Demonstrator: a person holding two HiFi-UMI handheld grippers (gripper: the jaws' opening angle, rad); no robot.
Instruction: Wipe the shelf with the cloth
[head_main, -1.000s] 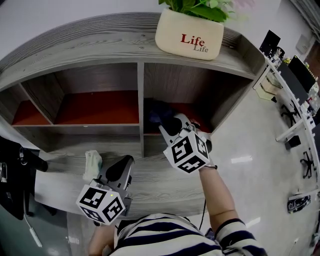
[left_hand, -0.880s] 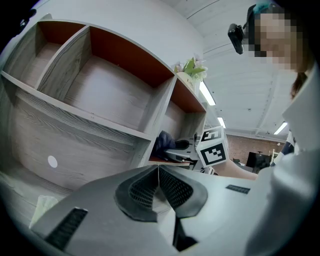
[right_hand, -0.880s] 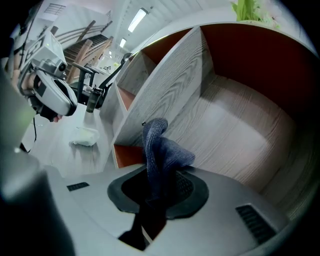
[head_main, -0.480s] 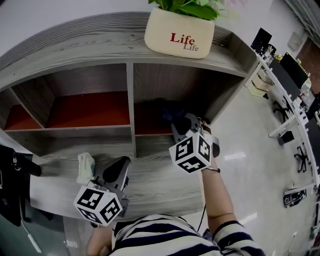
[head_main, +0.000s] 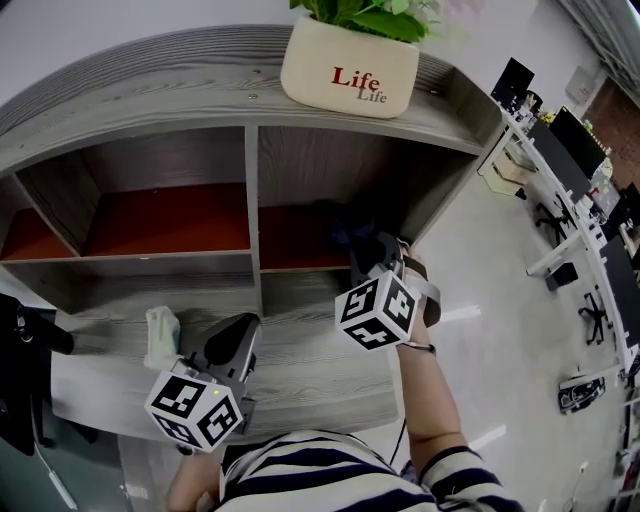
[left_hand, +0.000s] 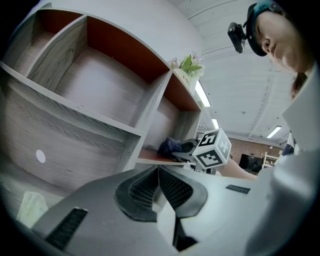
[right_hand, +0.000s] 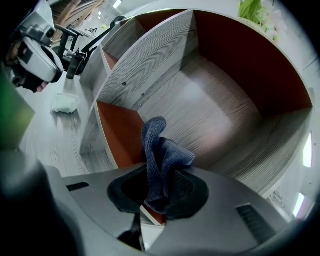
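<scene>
Right, nearest me the left tool (left_hand: 159, 184) hangs low over the grey wood counter (head_main: 320, 378), its jaws pressed together with nothing between them. Just to that tool's left, a crumpled white wipe (head_main: 160, 336) lies on the counter, apart from the jaws.

Further ahead and to the right, the right tool (right_hand: 161, 196) reaches into the right-hand lower compartment of the shelf (head_main: 262, 140). Its jaws are clamped on the dark blue cloth (right_hand: 161, 150), which bunches up and sticks out past the tips in a folded lump. From the left gripper view the cloth sits right at the front of that compartment's floor, but I cannot tell how firmly it presses on the surface. Around the right tool the compartment shows wood-grain walls and a red back panel (right_hand: 250, 65). The compartments to the tool's left have the same red backs.

Above the right tool, on the shelf's top board, stands a cream planter (head_main: 350, 76) printed "Life", with green leaves rising from it. Beyond the shelf, off to the right, office desks (head_main: 560, 150) run along a pale floor.
</scene>
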